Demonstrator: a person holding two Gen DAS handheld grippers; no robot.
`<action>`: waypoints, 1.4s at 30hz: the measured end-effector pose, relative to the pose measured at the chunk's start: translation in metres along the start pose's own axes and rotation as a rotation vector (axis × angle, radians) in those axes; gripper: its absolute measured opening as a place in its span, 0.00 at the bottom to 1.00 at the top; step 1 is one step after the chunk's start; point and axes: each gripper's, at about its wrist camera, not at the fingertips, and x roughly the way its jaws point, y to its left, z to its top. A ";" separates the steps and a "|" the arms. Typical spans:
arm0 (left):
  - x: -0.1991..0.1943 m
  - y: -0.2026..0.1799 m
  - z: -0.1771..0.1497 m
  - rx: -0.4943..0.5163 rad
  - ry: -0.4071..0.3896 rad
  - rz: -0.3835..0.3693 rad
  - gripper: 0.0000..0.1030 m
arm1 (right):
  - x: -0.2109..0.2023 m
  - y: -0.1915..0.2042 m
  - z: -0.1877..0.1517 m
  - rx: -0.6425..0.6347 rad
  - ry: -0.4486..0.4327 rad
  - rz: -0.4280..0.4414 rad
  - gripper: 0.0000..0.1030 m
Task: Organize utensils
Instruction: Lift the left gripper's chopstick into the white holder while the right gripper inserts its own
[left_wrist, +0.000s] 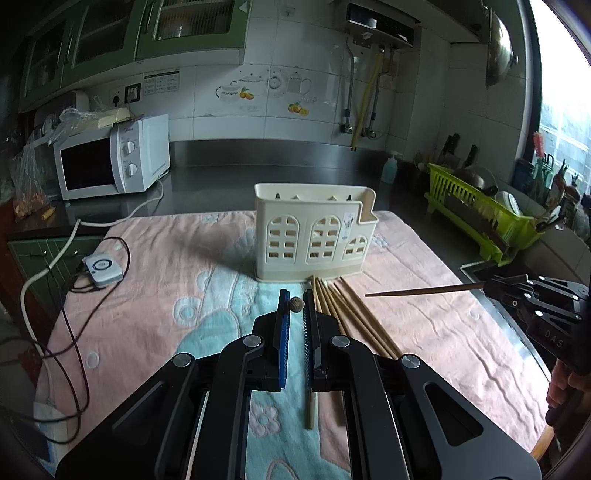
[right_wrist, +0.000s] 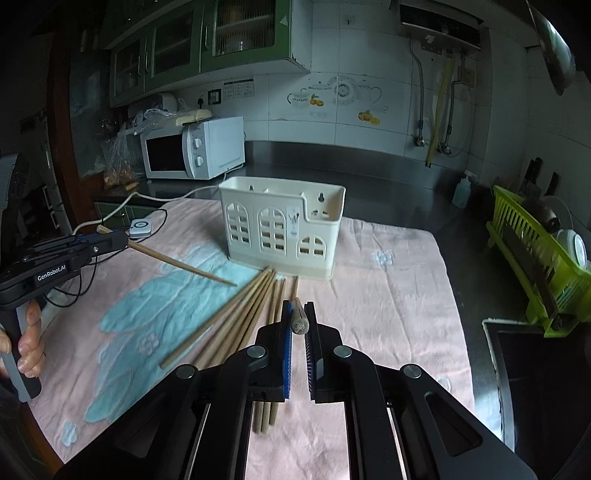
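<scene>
Left gripper (left_wrist: 296, 308) clenched on one wooden chopstick (left_wrist: 309, 410), butt end toward the lens. Right gripper (right_wrist: 299, 317) likewise clenched on a single chopstick (right_wrist: 300, 325). Loose bundle of tan, round chopsticks (right_wrist: 236, 325) fanned on pink towel (right_wrist: 388, 295) just before cream plastic holder (right_wrist: 280, 236). Holder upright, arched lattice front, contents unclear. Steel counter (right_wrist: 369, 166) behind it.

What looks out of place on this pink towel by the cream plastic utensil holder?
The loose wooden chopsticks stand out. They lie in a fanned pile on the pink towel, with their ends at the base of the cream plastic utensil holder instead of standing inside it. Nothing looks spilled or broken.
</scene>
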 end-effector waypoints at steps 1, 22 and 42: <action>0.000 0.000 0.006 0.007 -0.003 0.003 0.05 | 0.001 -0.002 0.006 -0.001 -0.002 0.004 0.06; -0.040 -0.021 0.137 0.074 -0.210 0.005 0.05 | -0.025 -0.034 0.123 -0.105 0.035 0.057 0.06; -0.006 -0.026 0.216 0.031 -0.461 0.041 0.05 | 0.032 -0.040 0.168 -0.141 0.086 0.012 0.06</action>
